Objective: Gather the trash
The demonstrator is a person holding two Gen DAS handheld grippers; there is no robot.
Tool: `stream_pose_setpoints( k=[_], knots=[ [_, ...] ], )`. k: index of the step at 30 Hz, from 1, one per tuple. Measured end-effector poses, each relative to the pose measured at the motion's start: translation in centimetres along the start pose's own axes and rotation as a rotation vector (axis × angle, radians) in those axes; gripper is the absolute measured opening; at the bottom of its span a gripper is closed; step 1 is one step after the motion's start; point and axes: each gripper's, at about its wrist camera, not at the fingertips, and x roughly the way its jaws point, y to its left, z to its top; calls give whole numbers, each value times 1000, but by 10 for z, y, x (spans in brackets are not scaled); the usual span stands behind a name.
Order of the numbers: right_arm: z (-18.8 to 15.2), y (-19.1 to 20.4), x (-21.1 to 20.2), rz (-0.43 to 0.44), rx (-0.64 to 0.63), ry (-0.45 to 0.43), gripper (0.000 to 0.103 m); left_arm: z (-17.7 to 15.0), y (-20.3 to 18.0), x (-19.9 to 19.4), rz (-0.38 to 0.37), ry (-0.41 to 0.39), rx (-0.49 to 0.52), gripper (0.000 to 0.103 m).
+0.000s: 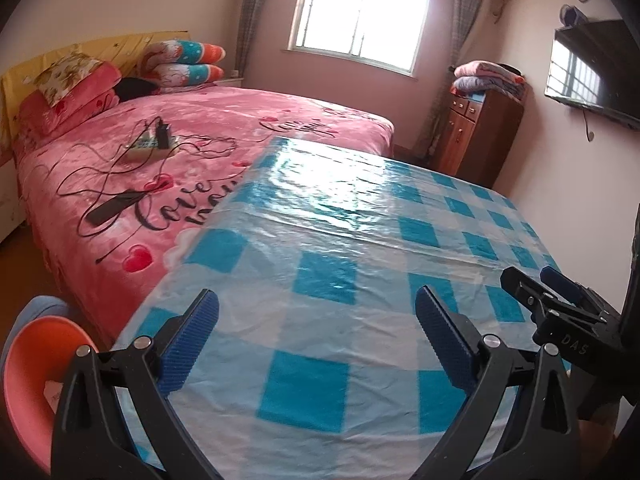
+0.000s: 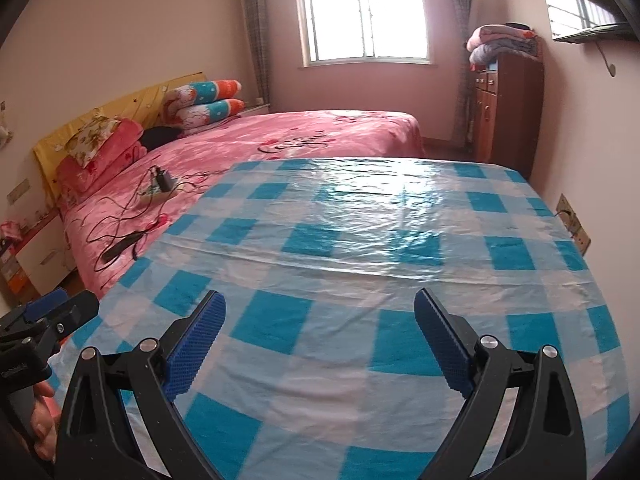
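Both claws hang low over the near edge of the bench [image 1: 320, 240], left claw [image 1: 316, 340] and right claw [image 2: 320, 340] each spread wide with nothing between the blue pads, likely held ready for a first pick. Its blue-checked plastic cover shows no trash anywhere in either view. Beside it the pink bed [image 1: 224, 128] carries a power strip [image 1: 150, 148] with tangled cables. An orange bin [image 1: 28, 376] waits at the bench's left corner, probably for collecting.
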Motion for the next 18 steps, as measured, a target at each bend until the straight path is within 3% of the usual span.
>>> stream_pose_setpoints(
  k=[18],
  knots=[
    [1, -69, -12, -95, 103, -50, 94, 5, -76, 31, -30, 12, 114, 99]
  ],
)
